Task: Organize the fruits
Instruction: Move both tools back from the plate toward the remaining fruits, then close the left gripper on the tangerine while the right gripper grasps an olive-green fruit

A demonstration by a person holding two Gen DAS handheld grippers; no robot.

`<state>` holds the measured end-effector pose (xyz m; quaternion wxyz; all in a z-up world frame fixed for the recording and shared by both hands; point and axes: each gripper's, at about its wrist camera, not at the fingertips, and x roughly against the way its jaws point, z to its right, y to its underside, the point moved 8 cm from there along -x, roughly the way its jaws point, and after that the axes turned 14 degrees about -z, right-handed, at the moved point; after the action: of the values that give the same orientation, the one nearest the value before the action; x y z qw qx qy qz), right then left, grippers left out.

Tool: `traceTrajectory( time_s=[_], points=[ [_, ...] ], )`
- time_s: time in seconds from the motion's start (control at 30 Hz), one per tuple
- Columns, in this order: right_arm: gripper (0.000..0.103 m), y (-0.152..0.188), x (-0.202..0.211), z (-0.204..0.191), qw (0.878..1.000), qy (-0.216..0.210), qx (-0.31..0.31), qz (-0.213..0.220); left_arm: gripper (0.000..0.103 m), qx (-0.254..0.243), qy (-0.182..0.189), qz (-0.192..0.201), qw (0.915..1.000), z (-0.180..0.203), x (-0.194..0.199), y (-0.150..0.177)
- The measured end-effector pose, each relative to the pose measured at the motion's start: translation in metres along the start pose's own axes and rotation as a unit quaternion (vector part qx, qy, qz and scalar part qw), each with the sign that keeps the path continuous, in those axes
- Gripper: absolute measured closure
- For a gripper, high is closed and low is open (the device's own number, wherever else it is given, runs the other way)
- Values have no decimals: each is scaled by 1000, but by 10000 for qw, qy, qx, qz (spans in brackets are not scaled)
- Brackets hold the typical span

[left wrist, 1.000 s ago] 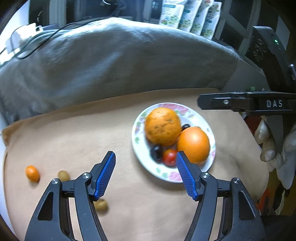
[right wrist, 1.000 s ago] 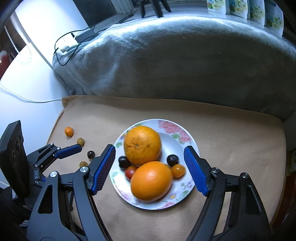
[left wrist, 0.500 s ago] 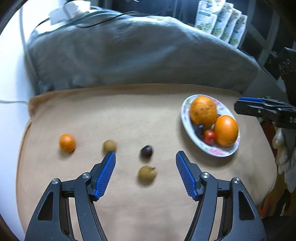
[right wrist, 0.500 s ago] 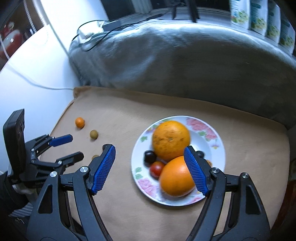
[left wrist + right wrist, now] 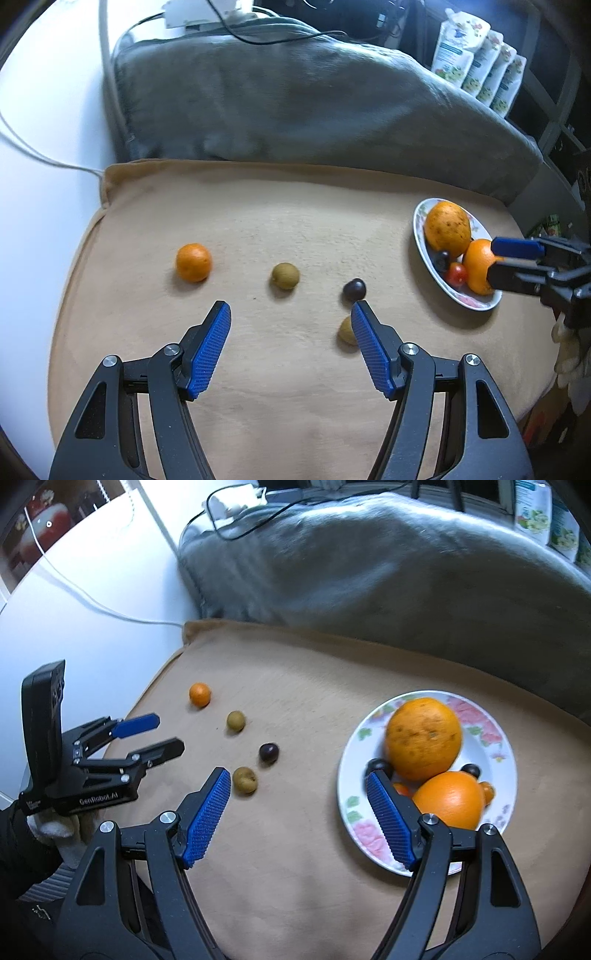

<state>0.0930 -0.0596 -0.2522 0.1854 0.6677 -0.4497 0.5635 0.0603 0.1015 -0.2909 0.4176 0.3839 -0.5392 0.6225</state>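
"GenRobot.AI" on left hand-held gripper [image 5: 166,734]

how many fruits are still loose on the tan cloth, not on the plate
4: a small orange farthest from the plate, a greenish-brown fruit next, a dark plum-like one nearer the plate, and another brownish one closest to the left gripper.

Left wrist view: tan-green fruit [image 5: 346,331] half hidden behind the left gripper's [image 5: 291,314] right finger. Plate's [image 5: 421,236] far-right side covered by the right gripper [image 5: 515,260] coming in from the frame edge; smooth orange [image 5: 476,266] partly behind its tips. Right wrist view: right finger [image 5: 388,812] blocks a small red-orange fruit [image 5: 400,788] and the plate rim nearest the camera. Large spotted orange [image 5: 423,738] blurred. Pouches [image 5: 546,520] top right cut off, labels unreadable.
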Motion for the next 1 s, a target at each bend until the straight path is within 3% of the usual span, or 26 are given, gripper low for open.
traceTrajectory(
  time_s=[0.33, 0.67, 0.8, 1.0],
  points=[
    [24, -1, -24, -26, 9994, -243, 75, -214, 35, 263, -45, 88, 9996, -35, -3, -8],
    [42, -2, -56, -47, 9986, -278, 81, -444, 36, 324, -160, 124, 9993, -68, -18, -23],
    [47, -1, -67, -48, 9985, -239, 21, -489, 42, 375, -95, 40, 9992, -80, -30, -26],
    [49, 0, -83, -54, 9983, -199, -16, -540, 42, 576, 90, -88, 9983, -95, -46, -30]
  ],
)
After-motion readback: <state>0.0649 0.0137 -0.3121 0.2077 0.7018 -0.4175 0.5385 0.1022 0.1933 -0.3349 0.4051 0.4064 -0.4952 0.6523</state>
